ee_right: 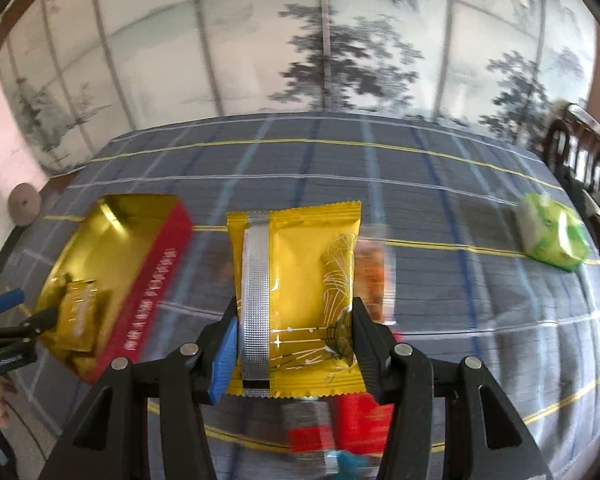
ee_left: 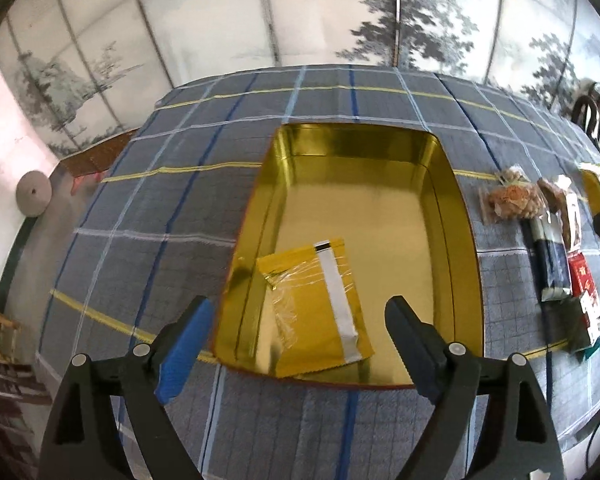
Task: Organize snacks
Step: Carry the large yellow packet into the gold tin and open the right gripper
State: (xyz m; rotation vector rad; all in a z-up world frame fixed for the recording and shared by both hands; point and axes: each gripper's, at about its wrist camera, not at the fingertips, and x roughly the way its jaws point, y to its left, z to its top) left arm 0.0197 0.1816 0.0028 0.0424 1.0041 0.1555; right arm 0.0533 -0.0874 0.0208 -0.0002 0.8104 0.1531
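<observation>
Snacks: one yellow packet (ee_left: 320, 304) lies in the gold-lined tin (ee_left: 452, 216) beneath the left tongs (ee_left: 300, 344), spread wide and empty; the right tongs (ee_right: 294, 344) clamp a second yellow packet (ee_right: 296, 296) above the checked tabletop (ee_right: 440, 280).

The table (ee_left: 148, 200) wears a grey cloth checked with dark blue, pale blue, white and yellow lines; the tin (ee_left: 448, 216) on it is mirror-gold inside and red outside with pale lettering; the packet in the tin (ee_left: 320, 304) is golden yellow with a silver strip and a clear patch. The held packet (ee_right: 296, 300) is the same golden yellow, with a ribbed silver band and fine white line drawings; each set of tongs is black with one blue pad (ee_right: 224, 360). Toward the table's right edge lie a green-and-white packet (ee_right: 552, 236) and red wrappers (ee_left: 584, 280); the screen (ee_right: 340, 60) behind is pale with grey-black ink trees.
</observation>
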